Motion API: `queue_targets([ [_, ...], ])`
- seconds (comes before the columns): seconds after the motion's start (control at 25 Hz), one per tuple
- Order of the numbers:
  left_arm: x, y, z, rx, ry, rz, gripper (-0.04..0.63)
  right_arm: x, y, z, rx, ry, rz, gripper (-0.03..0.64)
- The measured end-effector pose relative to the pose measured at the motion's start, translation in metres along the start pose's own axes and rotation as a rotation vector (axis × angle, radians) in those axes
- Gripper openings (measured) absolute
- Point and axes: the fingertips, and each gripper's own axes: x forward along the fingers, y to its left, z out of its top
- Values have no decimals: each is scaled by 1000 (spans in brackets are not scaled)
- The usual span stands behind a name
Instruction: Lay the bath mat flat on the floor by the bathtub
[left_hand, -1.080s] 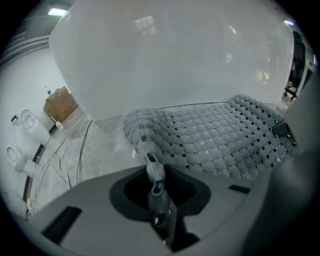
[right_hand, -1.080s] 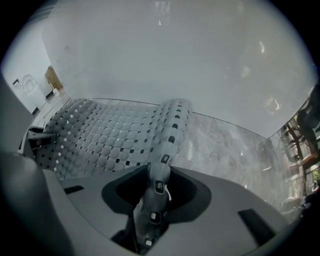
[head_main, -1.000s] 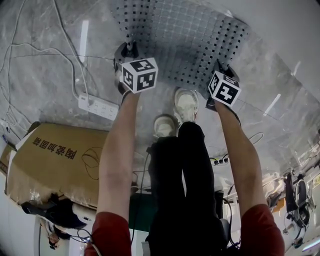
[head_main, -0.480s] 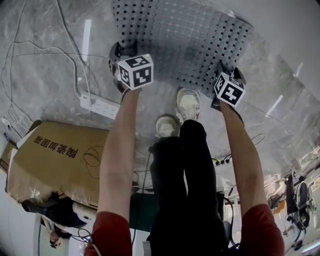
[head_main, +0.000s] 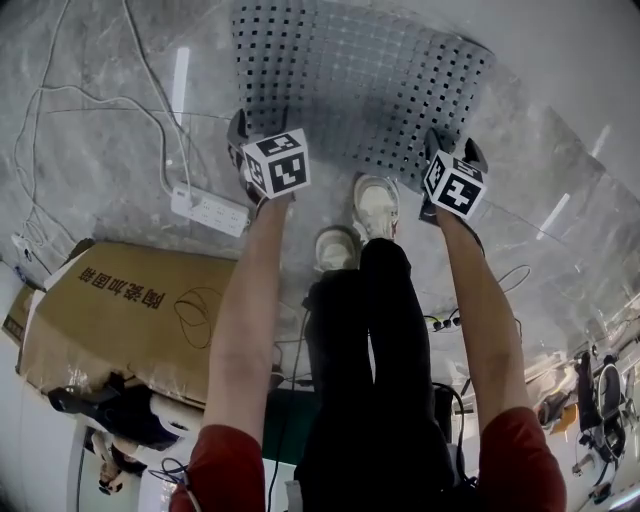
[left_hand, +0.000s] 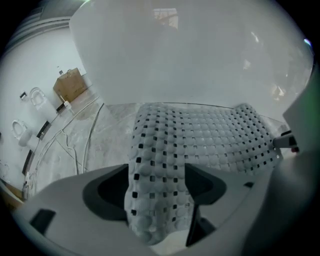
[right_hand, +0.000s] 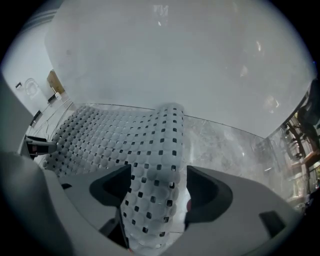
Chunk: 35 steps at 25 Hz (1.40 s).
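Observation:
The grey bath mat (head_main: 360, 80), dotted with square holes, lies spread on the marble floor against the white bathtub (head_main: 560, 50). My left gripper (head_main: 240, 125) is at its near left corner and my right gripper (head_main: 452, 145) at its near right corner. Both grippers' jaws have just been opening. In the left gripper view the mat (left_hand: 200, 140) still runs up between the wide jaws of the left gripper (left_hand: 157, 190), unpressed. The right gripper view shows the same: a raised strip of mat (right_hand: 115, 135) between the spread jaws of the right gripper (right_hand: 157, 192).
A white power strip (head_main: 210, 210) and loose cables (head_main: 100, 105) lie on the floor to the left. A flattened cardboard box (head_main: 120, 310) is nearer, at the left. The person's shoes (head_main: 375, 205) stand just short of the mat's near edge. The tub wall (left_hand: 190, 55) rises behind the mat.
Both grippers' jaws stand wider than before and have let go of the mat's corners. The left gripper has drawn back a little toward the person; the right has stayed put.

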Motion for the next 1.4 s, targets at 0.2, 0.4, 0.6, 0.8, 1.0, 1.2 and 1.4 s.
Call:
queue_targets([
  [0.2, -36, -16, 10, -28, -3, -47, 331, -32, 8, 22, 6, -29, 22, 339],
  [0.4, -89, -28, 36, -73, -31, -97, 331, -83, 19, 49, 38, -68, 46, 339],
  [0.6, -151, -36, 81, -116, -98, -148, 331, -143, 34, 79, 80, -124, 88, 339],
  [0.8, -210, -42, 115, -132, -138, -196, 331, -208, 53, 110, 70, -191, 130, 339],
  [1.0, -278, -44, 148, -129, -219, -226, 331, -281, 71, 144, 85, -284, 171, 339],
  [1.2, -359, -46, 176, -58, -308, -261, 331, -363, 69, 171, 128, -366, 180, 339],
  [1.4, -448, -34, 206, 12, -386, -269, 331, -453, 54, 196, 174, -442, 166, 339],
])
